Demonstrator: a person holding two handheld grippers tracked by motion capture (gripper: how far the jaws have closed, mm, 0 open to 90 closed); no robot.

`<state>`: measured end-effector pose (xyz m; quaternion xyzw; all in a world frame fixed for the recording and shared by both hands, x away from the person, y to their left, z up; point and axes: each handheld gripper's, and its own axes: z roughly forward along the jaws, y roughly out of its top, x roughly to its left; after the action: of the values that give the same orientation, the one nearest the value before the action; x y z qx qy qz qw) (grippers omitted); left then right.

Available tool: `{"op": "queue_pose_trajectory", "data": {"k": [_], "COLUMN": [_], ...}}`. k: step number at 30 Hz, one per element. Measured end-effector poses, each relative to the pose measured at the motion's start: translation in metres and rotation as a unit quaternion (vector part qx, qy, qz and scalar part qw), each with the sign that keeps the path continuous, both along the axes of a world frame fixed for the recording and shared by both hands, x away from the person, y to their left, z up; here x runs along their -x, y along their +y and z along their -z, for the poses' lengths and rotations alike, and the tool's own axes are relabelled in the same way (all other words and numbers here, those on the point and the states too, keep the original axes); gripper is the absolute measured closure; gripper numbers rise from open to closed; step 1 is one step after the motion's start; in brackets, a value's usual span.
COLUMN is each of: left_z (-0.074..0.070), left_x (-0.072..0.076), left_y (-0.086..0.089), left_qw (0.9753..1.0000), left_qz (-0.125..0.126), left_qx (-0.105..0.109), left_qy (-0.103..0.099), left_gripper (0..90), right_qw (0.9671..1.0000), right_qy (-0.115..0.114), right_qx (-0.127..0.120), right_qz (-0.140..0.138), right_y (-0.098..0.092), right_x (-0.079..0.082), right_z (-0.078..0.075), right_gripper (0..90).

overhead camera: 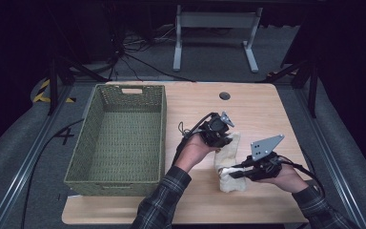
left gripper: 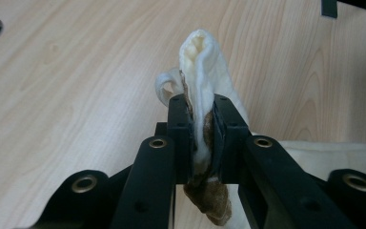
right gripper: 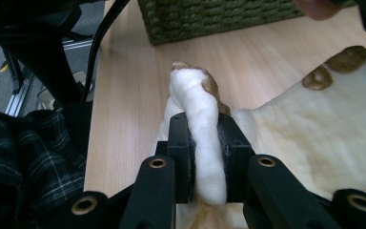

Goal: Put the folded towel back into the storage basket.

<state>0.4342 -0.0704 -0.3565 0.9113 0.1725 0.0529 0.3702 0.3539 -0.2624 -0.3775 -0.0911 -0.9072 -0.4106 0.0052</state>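
1 cream fleece cloth with brown spots (overhead camera: 228, 162) | 1 green woven basket (overhead camera: 119, 138) | left tongs (overhead camera: 223, 139), right tongs (overhead camera: 232, 172) both clamped on cloth, low over desk (overhead camera: 262, 109)

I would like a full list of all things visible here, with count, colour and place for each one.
Fluffy cream cloth with brown spots: one, cream and brown, on the table right of the basket, pinched by both tools.
Woven rectangular basket: one, olive green, left part of the table.
Light wooden table: one, pale wood, centre; round dark hole near its far edge.
Metal desk frame: one, grey, on the floor behind.
Left tool: one, black, shut on the cloth.
Right tool: one, black, shut on the cloth.
Plaid sleeves: two, dark, bottom edge.
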Motion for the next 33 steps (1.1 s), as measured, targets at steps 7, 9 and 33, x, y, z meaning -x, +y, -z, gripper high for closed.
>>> {"op": "queue_pose_trajectory", "data": {"k": [7, 9, 33], "left_z": [-0.036, -0.043, -0.094], "left_x": [-0.001, -0.002, -0.018], "left_y": [0.015, 0.019, 0.127], "left_qw": [0.9997, 0.9996, 0.998], "left_qz": [-0.009, -0.011, -0.015], "left_qx": [0.006, 0.008, 0.009], "left_qy": [-0.022, -0.025, -0.061], "left_gripper": [80.3, 80.3, 80.3], "right_qw": [0.9997, 0.9997, 0.9986], "right_qy": [-0.005, -0.01, -0.019], "right_qx": [-0.022, -0.02, -0.042], "right_qz": [0.004, 0.003, -0.026], "right_y": [0.005, 0.008, 0.114], "right_x": [-0.012, -0.014, -0.048], "right_z": [-0.031, -0.038, -0.09], "right_gripper": [78.9, 78.9, 78.9]}}
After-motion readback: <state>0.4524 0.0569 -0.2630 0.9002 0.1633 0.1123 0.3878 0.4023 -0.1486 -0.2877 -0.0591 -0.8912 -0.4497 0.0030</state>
